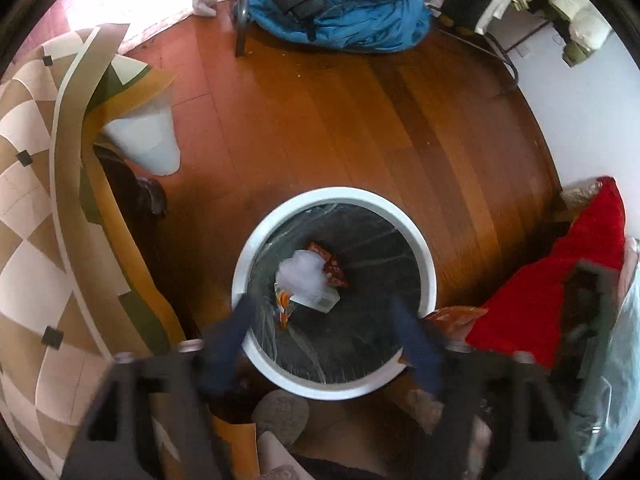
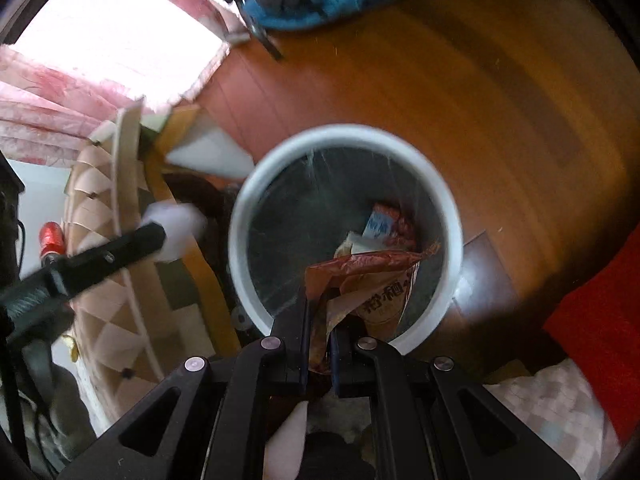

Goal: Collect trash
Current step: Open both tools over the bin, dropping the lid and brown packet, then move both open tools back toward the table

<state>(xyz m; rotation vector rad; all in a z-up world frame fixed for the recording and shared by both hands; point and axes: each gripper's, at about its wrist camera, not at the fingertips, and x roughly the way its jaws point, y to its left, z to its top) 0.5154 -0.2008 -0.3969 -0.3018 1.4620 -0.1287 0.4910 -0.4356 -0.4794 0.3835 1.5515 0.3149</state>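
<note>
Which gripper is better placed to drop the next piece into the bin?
Right. The right gripper is shut on a snack wrapper hanging over the white bin; the left gripper is open and holds nothing.

Blown-out window (image 2: 120, 44) glare — motion blur, fisheye warping

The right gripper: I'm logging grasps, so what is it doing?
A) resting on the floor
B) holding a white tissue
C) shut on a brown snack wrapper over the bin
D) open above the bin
C: the right gripper is closed on the brown snack wrapper, held over the white trash bin.
</note>
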